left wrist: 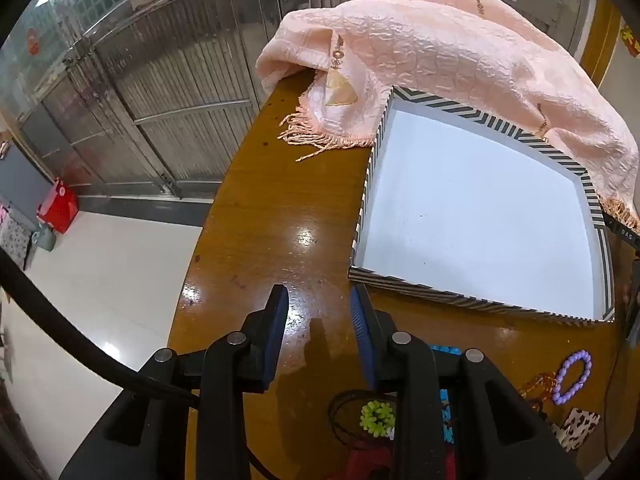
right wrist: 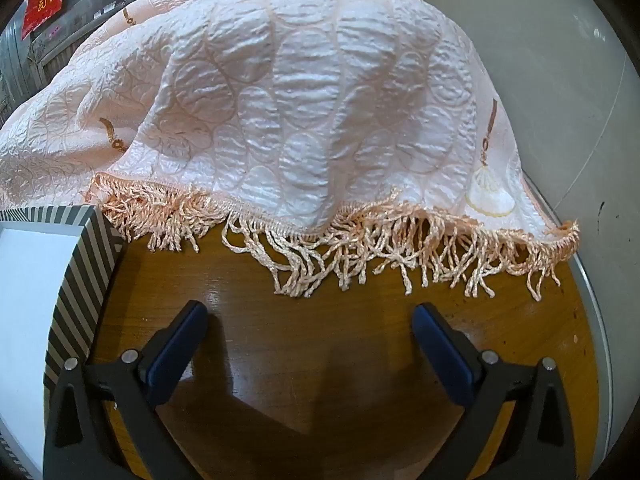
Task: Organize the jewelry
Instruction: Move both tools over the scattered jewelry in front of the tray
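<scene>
A shallow striped box [left wrist: 416,286] with a white inside lies on the brown table, right of my left gripper [left wrist: 319,300]. That gripper is open and empty, hovering over bare table near the box's near-left corner. Below it lie a green spiky ring [left wrist: 377,418], a dark cord loop [left wrist: 340,420], a purple bead bracelet [left wrist: 572,378], an amber bead piece [left wrist: 538,386] and a leopard-print piece [left wrist: 578,428]. My right gripper [right wrist: 310,314] is wide open and empty over bare table, right of the box's corner [right wrist: 88,264].
A pink fringed cloth [left wrist: 432,60] covers something bulky behind the box; its fringe [right wrist: 360,248] hangs just ahead of my right gripper. The table's left edge [left wrist: 192,264] drops to a white floor. A red bag [left wrist: 58,208] stands by the metal door.
</scene>
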Available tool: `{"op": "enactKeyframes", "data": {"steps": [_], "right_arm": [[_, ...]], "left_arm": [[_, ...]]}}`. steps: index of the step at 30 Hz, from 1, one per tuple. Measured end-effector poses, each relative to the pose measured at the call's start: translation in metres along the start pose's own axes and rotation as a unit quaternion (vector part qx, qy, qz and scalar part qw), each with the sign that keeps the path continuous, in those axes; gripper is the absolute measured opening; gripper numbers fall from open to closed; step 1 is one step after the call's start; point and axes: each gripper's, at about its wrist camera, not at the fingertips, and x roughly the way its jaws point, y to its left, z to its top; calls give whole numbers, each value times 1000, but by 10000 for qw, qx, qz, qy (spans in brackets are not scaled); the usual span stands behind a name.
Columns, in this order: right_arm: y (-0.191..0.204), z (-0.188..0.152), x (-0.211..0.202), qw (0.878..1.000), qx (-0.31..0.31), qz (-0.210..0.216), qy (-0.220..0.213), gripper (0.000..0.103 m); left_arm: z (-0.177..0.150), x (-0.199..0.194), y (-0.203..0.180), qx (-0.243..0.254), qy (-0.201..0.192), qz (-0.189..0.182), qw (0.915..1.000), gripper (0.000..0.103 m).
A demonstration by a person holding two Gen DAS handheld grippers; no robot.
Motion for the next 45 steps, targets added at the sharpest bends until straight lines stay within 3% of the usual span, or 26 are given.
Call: {"op": "enactKeyframes", "data": {"steps": [3, 5, 8, 13, 18, 22, 33, 45], "right_arm": [[-1, 0, -1, 10000, -15, 27, 26, 103], [-1, -5, -6, 9995, 48, -31, 301, 103], [-3, -23, -38, 9988, 228, -203, 376, 102], [19, -62, -107, 9970, 349, 424, 543, 102], [73, -88, -177, 9954, 45, 875, 386, 102], [109, -113, -210, 9922, -48, 1207, 308, 102], [168, -138, -246, 9900, -533, 1299, 139, 102], [182, -136, -250, 9888, -918, 1170, 74, 102]], "left_arm": [[0, 1, 2, -36, -7, -127, 9999, 9], [1, -4, 2, -23, 20, -143, 9999, 9], [1, -11, 2, -7, 69, -250, 9997, 9], [-17, -21, 17, -64, 31, -438, 9990, 8], [-30, -22, 23, 1, 191, -606, 9980, 9], [-40, -29, 23, 130, 124, -706, 9973, 9], [-56, -45, 16, 366, 12, -928, 9950, 8], [-57, -46, 11, 351, -34, -900, 9953, 9]]}}
